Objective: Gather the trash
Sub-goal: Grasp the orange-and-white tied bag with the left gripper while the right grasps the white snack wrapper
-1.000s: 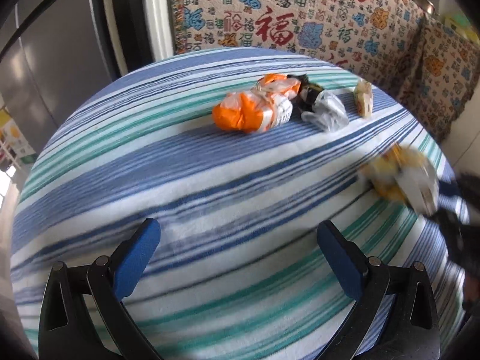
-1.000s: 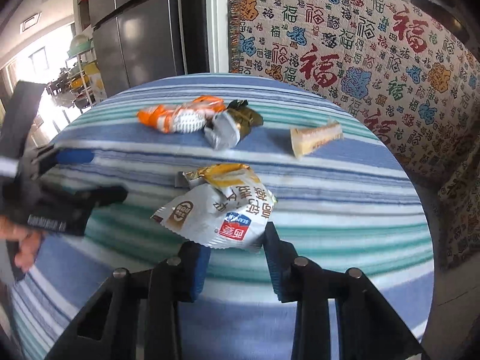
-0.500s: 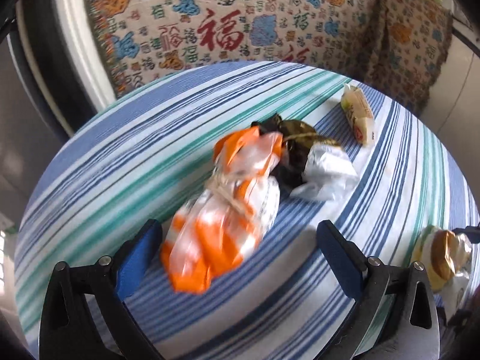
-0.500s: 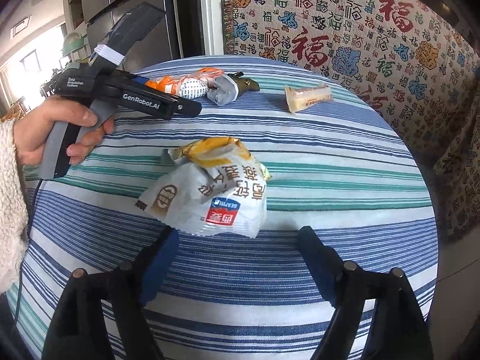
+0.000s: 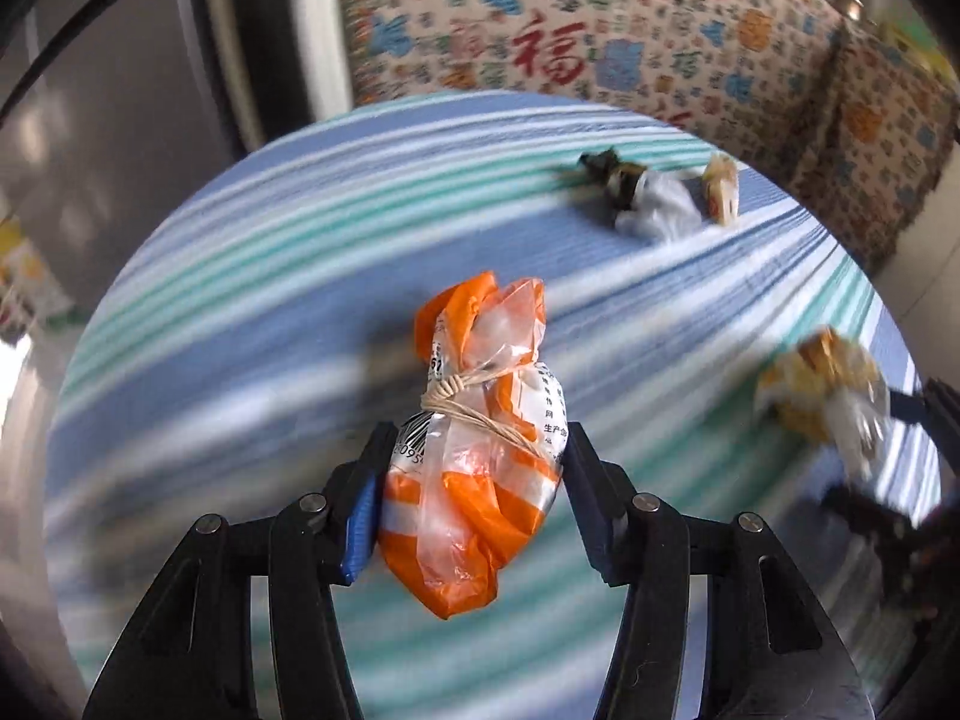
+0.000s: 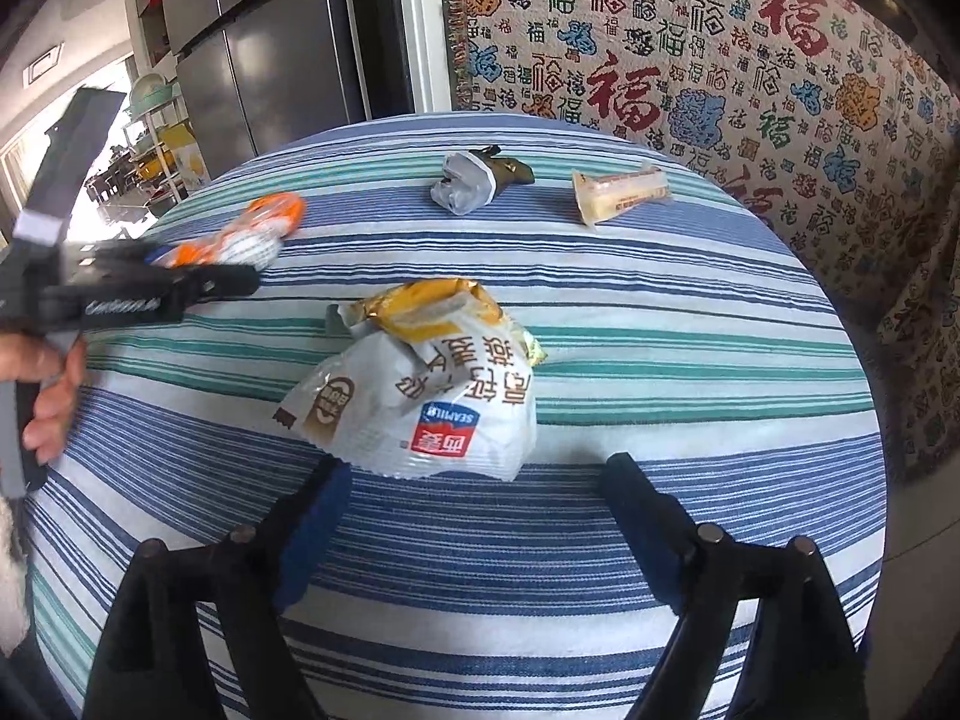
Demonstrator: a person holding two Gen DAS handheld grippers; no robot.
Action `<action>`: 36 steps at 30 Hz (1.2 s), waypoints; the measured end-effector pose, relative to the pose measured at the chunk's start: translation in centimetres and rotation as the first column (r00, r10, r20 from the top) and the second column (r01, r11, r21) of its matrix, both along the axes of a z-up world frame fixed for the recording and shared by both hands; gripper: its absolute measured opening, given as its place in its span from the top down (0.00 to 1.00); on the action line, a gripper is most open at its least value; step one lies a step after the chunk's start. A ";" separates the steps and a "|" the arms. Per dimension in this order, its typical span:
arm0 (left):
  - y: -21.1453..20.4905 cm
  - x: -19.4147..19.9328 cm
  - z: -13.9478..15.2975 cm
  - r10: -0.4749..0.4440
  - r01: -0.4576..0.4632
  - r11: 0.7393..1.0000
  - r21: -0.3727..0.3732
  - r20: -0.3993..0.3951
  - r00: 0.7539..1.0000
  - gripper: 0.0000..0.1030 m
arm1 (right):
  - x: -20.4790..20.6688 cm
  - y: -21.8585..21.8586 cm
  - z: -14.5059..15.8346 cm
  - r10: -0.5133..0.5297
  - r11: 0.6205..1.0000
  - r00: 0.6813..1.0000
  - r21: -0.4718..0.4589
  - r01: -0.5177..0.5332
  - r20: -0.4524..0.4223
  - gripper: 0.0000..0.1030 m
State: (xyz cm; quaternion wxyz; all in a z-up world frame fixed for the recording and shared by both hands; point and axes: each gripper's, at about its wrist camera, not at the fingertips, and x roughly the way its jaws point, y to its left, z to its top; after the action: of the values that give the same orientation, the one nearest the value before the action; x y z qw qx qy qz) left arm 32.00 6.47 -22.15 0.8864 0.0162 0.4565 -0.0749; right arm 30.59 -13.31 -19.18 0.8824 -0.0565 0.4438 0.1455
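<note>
An orange-and-clear plastic bag [image 5: 468,498] tied with string sits between the blue pads of my left gripper [image 5: 477,450]. The jaws are closing and both pads press on the bag's sides. The right wrist view shows the same bag [image 6: 258,228] at the left, blurred, in front of that gripper's black fingers [image 6: 228,282]. My right gripper [image 6: 477,468] is opening, with nothing between its fingers. A crumpled white-and-yellow snack bag [image 6: 420,396] lies on the cloth just beyond its fingertips.
The round table wears a blue, green and white striped cloth [image 6: 660,312]. At its far side lie a grey-and-dark wrapper [image 6: 474,183] and a beige wrapper [image 6: 621,192]. A sofa with a patterned cover [image 6: 720,60] stands behind, a grey fridge [image 6: 270,48] at the back left.
My left gripper reached the orange bag, closed on it and drew it away from the grey wrapper. My right gripper opened and let the snack bag go onto the cloth.
</note>
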 end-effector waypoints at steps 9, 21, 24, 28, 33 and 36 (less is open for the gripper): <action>1.3 -4.8 -1.2 0.102 -0.103 0.994 0.035 0.029 0.994 0.00 | -1.2 0.5 -0.2 0.025 0.999 1.000 -0.040 -0.025 -0.010 0.04; 1.3 -3.2 -1.3 0.090 -0.091 0.995 0.028 0.031 0.995 0.00 | 2.2 0.5 -0.3 -0.007 0.999 1.000 -0.047 0.005 -0.028 0.00; 1.3 -3.2 -1.2 0.101 -0.102 0.994 0.024 0.030 0.994 0.00 | 2.5 0.5 -0.3 0.012 0.999 1.000 -0.044 -0.013 -0.024 0.00; 1.3 -3.2 -1.2 0.100 -0.100 0.995 0.023 0.031 0.995 0.00 | 2.5 0.4 -0.3 0.028 0.999 0.999 -0.040 -0.029 -0.021 0.00; 1.3 -3.2 -1.2 0.100 -0.101 0.995 0.023 0.031 0.995 0.00 | 2.4 0.4 -0.3 0.044 0.998 0.999 -0.038 -0.045 -0.021 0.00; 1.4 -3.1 -1.2 0.105 -0.106 0.994 0.023 0.030 0.994 0.00 | 2.4 0.5 -0.3 0.043 0.998 0.999 -0.039 -0.044 -0.020 0.00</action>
State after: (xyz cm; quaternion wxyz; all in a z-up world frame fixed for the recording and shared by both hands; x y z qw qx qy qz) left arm 28.86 7.89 -23.34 0.8954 0.0040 0.4447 -0.0223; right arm 32.99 -12.83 -19.50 0.8734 -0.0823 0.4537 0.1565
